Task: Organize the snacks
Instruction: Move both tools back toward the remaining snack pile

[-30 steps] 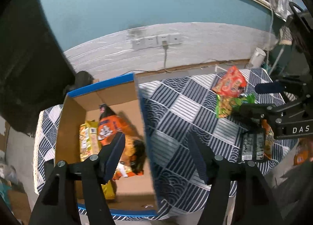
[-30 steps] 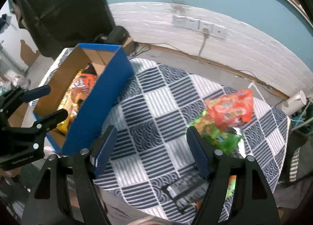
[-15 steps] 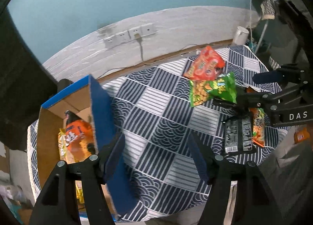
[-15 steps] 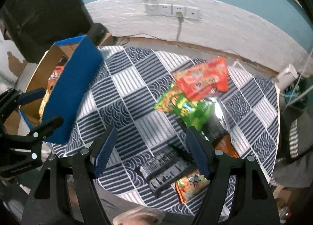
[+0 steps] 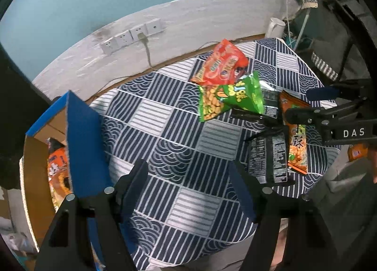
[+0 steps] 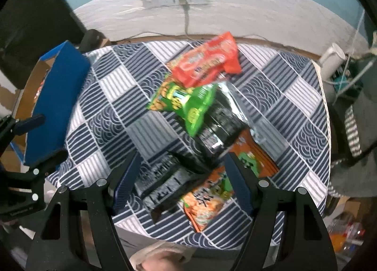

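Several snack packs lie on the checked tablecloth (image 5: pixel 165 129): a red bag (image 5: pixel 220 63) (image 6: pixel 207 61), a green bag (image 5: pixel 229 99) (image 6: pixel 183 101), black packs (image 5: pixel 268 155) (image 6: pixel 221 127) and an orange pack (image 5: pixel 297 139) (image 6: pixel 207 198). A blue cardboard box (image 5: pixel 82 143) (image 6: pixel 54 96) at the left holds an orange snack pack (image 5: pixel 57 167). My left gripper (image 5: pixel 188 186) is open and empty above the cloth's near part. My right gripper (image 6: pixel 182 176) is open and empty, hovering over the black and orange packs; it also shows in the left wrist view (image 5: pixel 304 103).
A white wall with sockets (image 5: pixel 132 35) and a plugged cable runs behind the table. A white roll (image 6: pixel 332 59) and dark clutter stand at the right edge. The table's rounded front edge is close below both grippers.
Both grippers have swung right, away from the box and toward the snack pile. The right gripper has come lower and closer over the black and orange packs. Both stay open.
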### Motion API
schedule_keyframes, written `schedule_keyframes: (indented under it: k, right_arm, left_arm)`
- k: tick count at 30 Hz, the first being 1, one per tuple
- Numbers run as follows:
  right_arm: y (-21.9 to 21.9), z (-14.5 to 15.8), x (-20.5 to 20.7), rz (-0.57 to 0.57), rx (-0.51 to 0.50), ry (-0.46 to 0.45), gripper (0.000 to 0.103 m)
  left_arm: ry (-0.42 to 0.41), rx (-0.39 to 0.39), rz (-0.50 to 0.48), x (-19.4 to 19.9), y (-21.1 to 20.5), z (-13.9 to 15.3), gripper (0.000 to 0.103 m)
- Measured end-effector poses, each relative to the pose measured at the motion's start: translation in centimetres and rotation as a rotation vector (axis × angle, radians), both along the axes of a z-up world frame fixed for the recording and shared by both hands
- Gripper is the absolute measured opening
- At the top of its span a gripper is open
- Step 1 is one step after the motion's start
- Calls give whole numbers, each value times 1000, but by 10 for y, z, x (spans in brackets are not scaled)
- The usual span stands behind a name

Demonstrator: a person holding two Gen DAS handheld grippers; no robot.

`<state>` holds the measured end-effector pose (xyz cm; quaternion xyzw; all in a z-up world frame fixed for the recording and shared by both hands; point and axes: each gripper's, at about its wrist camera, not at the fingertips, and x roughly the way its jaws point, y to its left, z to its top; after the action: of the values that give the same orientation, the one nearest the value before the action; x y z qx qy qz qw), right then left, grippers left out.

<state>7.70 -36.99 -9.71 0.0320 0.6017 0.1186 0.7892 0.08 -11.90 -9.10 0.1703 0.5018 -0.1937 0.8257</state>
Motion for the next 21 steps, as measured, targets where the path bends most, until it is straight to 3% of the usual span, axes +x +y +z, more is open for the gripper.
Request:
schedule_keyframes:
  k: [10,21]
  right_arm:
    - [-29,-32,-3,-84,-50,67,76]
    - [-42,-69,-6,-104,-88,162,76]
  left_arm:
    - [31,18,-39,7,-35,-21,73]
    - [68,54,-77,9,-65,-45,73]
